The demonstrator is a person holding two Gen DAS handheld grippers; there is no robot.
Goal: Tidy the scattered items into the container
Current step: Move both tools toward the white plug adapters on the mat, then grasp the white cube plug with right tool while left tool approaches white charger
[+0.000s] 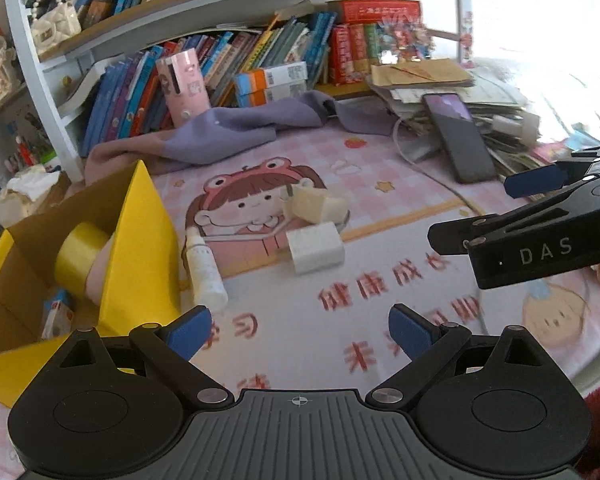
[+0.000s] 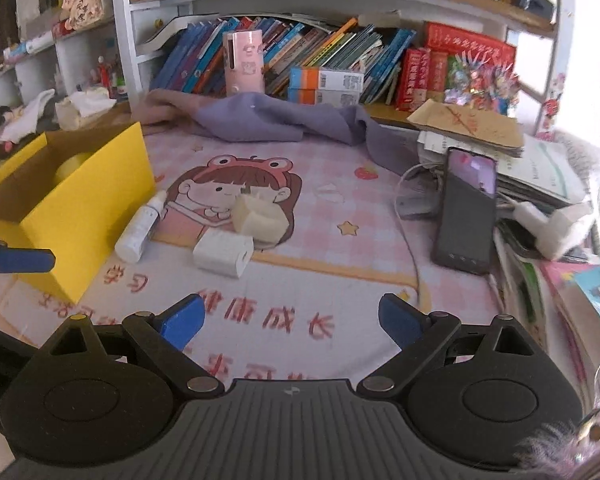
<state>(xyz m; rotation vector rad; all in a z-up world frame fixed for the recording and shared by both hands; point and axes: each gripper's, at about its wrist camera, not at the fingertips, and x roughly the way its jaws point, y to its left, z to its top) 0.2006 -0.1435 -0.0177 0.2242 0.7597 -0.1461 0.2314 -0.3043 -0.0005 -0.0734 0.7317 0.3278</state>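
A yellow cardboard box (image 1: 140,248) (image 2: 88,208) stands open at the left of the cartoon mat. It holds a yellow tape roll (image 1: 80,258), a pink item and a small blue-white packet (image 1: 58,312). A white spray bottle (image 1: 206,272) (image 2: 140,226) lies beside the box. A white charger block (image 1: 316,248) (image 2: 223,253) and a cream lump (image 1: 314,202) (image 2: 260,216) lie mid-mat. My left gripper (image 1: 300,332) is open and empty, near the box. My right gripper (image 2: 290,320) is open and empty; it also shows at the right of the left wrist view (image 1: 520,200).
A black phone (image 1: 458,136) (image 2: 466,208) leans on a paper stack (image 2: 500,148) with a white cable at the right. A purple cloth (image 1: 236,128) (image 2: 276,118) lies at the back. Bookshelves (image 2: 300,56) and a pink tube (image 2: 244,62) stand behind.
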